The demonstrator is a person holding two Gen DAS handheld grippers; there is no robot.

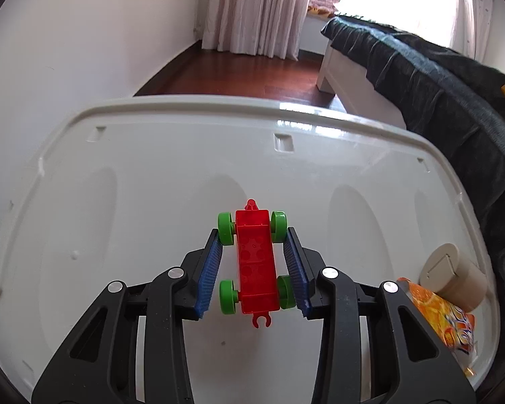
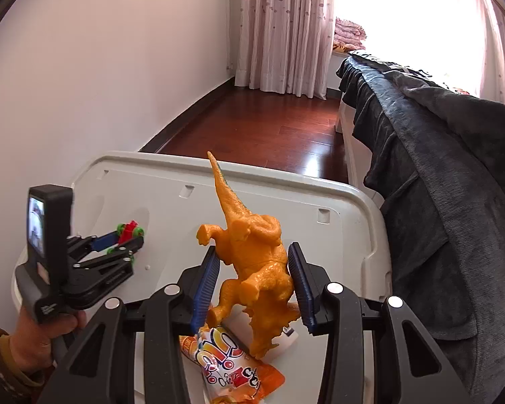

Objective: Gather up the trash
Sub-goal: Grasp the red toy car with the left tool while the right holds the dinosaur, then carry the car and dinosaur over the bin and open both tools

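2 wrappers: orange pouch (image 2: 232,368), beige tub (image 1: 454,277) beside

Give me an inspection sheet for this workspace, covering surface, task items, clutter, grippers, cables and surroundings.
Surface: white plastic lid with a raised rim, glossy.
Job's things: orange snack wrapper at the near right; beige tape roll lying on its side beside it.
Clutter: red toy car with green wheels; orange dinosaur.
Grippers: left gripper shut on the toy car, held above the lid; right gripper shut on the dinosaur.
Cables: nothing seen.
Surroundings: white wall, wood floor, pink curtains, bed under a dark blanket.
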